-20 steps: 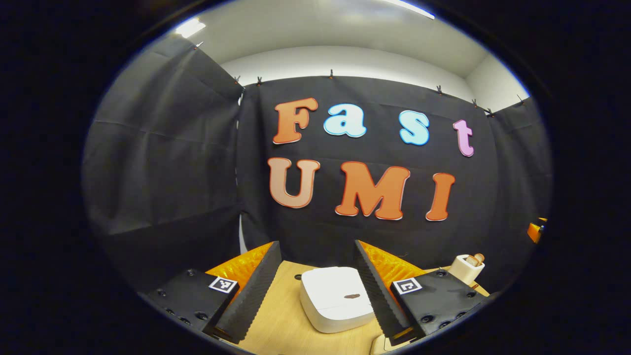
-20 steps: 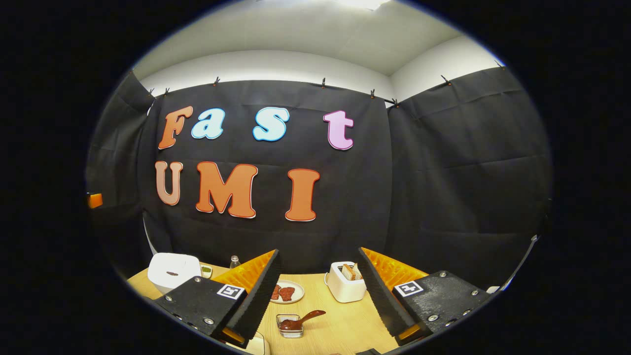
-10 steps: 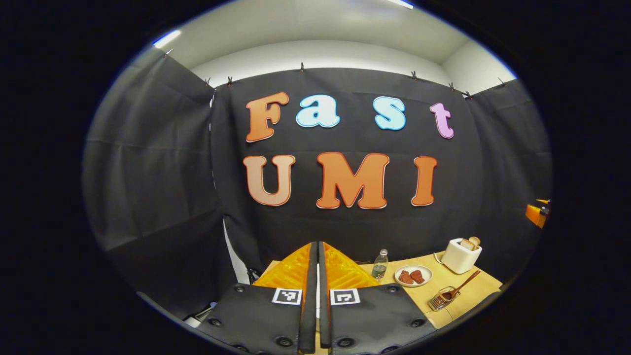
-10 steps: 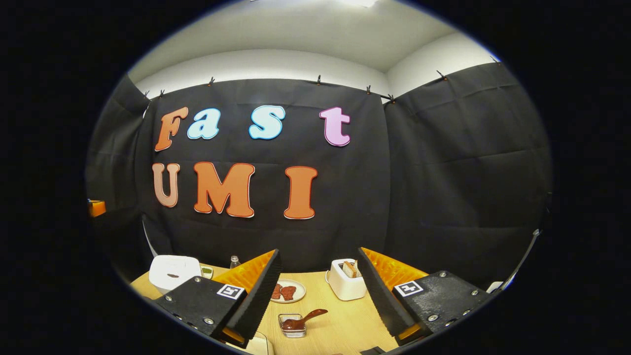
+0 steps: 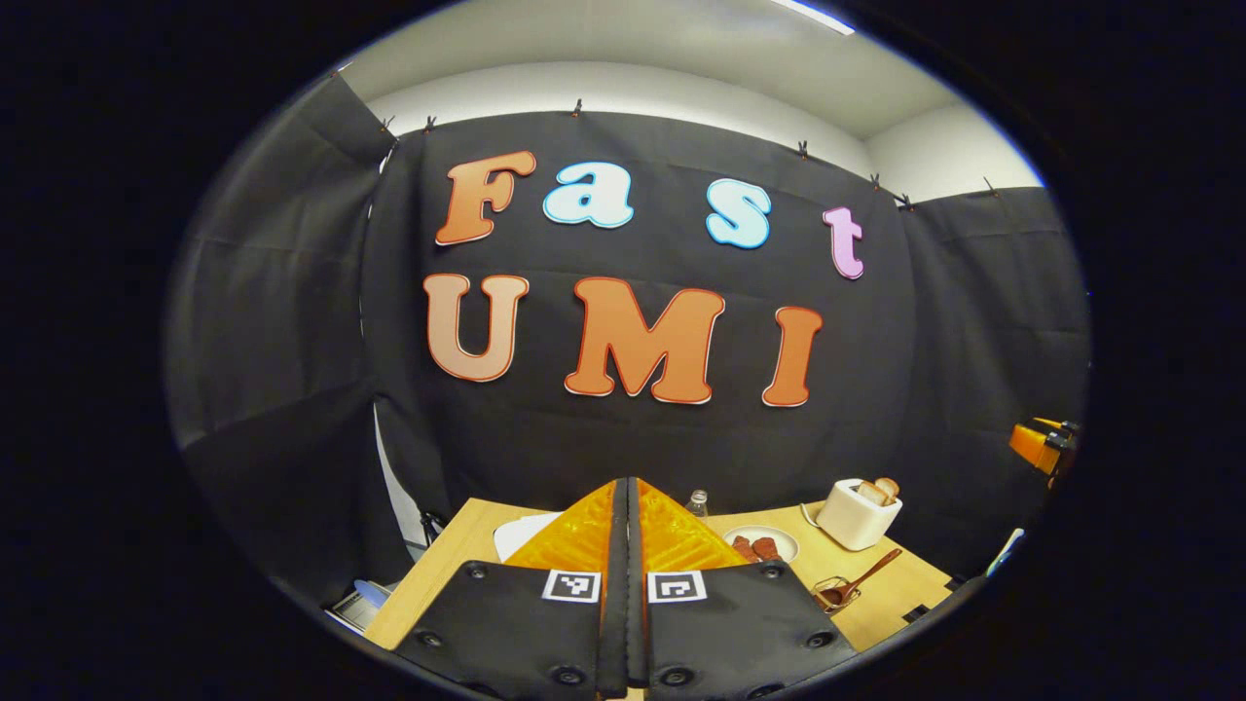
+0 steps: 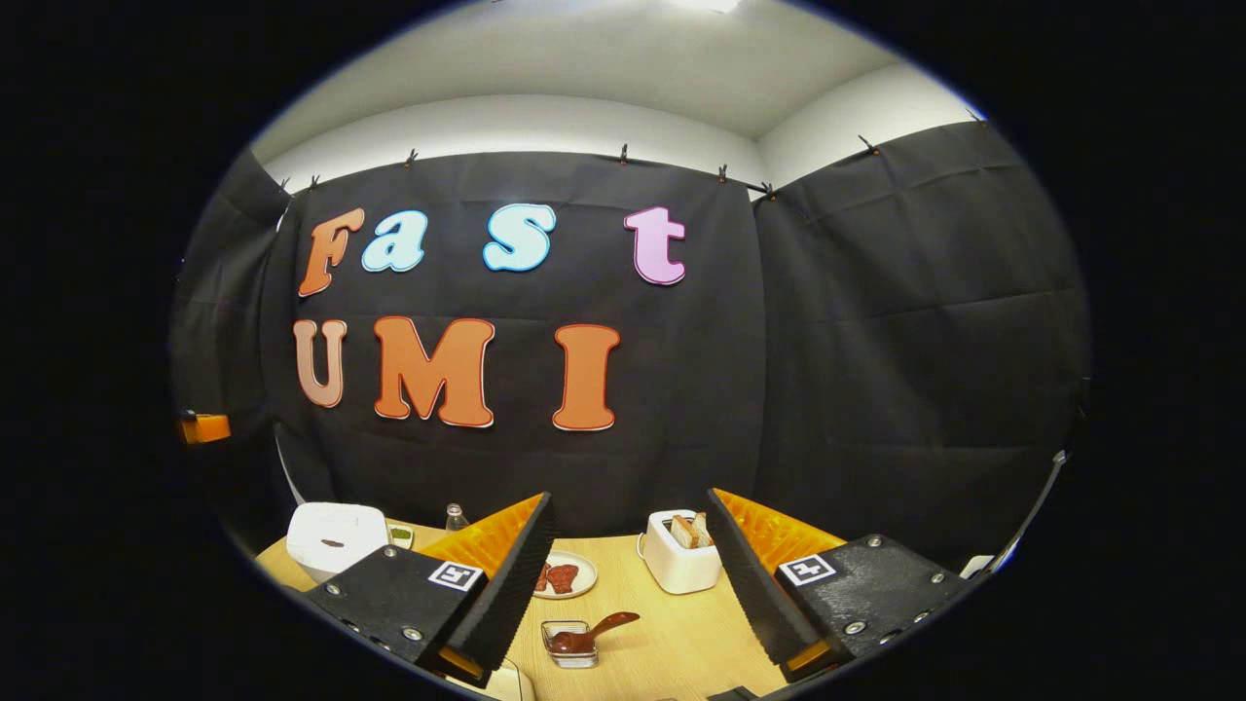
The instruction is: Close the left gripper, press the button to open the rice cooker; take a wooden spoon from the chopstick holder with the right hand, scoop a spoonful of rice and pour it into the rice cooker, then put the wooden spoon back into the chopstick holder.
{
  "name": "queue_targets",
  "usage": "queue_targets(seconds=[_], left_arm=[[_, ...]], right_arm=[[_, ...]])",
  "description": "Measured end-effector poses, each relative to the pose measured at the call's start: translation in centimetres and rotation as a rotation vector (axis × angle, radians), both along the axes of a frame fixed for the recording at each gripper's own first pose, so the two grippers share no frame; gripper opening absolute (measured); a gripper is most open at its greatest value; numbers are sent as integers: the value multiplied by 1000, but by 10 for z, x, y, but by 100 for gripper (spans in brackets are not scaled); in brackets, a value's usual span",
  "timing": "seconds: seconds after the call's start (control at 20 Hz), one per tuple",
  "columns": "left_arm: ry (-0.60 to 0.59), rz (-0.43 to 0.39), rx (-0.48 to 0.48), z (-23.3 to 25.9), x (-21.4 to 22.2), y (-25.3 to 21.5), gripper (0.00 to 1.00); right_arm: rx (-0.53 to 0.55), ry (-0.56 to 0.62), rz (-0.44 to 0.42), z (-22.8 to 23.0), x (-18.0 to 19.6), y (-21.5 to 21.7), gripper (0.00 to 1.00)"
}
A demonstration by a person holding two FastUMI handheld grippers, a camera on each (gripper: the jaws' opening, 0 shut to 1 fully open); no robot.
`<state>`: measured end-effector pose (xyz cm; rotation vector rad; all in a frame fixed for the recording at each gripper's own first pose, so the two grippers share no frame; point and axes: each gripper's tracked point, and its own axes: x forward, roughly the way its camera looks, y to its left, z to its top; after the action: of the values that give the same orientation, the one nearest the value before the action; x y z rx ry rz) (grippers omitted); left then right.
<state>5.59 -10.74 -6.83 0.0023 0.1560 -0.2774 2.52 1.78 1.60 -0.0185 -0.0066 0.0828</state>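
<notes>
Progress is at the very first step, as I judge it: in the left gripper view the left hand-held gripper (image 5: 627,506) has its two fingers pressed together with nothing between them, which is the closing the task asks for, but the button is not yet pressed. Just behind and to the left of those fingers a white corner of the rice cooker (image 5: 518,535) peeks out on the worktop (image 5: 443,565), its lid apparently down; the button itself is hidden. Off to the right of the fingers sit a plate of food (image 5: 759,545), a toaster (image 5: 857,513) and, nearer, a small glass dish with a wooden spoon (image 5: 857,581) resting in it. In the right gripper view the right hand-held gripper (image 6: 631,531) holds its fingers wide apart and empty. The rice cooker (image 6: 336,538) lies well to its left, lid shut, while the wooden spoon (image 6: 596,630) in its dish lies low between the fingers, near but untouched. The toaster (image 6: 681,565) stands farther ahead. Left to do, in my view: pressing the button, taking the spoon, scooping, pouring and returning it.
</notes>
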Motion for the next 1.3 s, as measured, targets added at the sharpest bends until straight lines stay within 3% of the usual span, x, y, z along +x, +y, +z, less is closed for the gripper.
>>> queue_targets(seconds=[0.3, 0.4, 0.75, 0.9, 1.3], left_arm=[[96, -17, 7, -66, 50, -16, 4], [156, -15, 52, -102, 65, -14, 4], [367, -42, 135, -219, 80, -11, 4], [401, -37, 139, -242, 86, -9, 4], [457, -12, 49, -261, 86, -2, 5]], right_arm=[[-7, 14, -46, -3, 4, -19, 95], [-25, 23, -72, -5, 3, -27, 95], [-57, 69, -110, -14, 1, -43, 95], [-106, 59, -153, -12, -1, -53, 95], [-89, 118, -172, -34, -4, -63, 95]])
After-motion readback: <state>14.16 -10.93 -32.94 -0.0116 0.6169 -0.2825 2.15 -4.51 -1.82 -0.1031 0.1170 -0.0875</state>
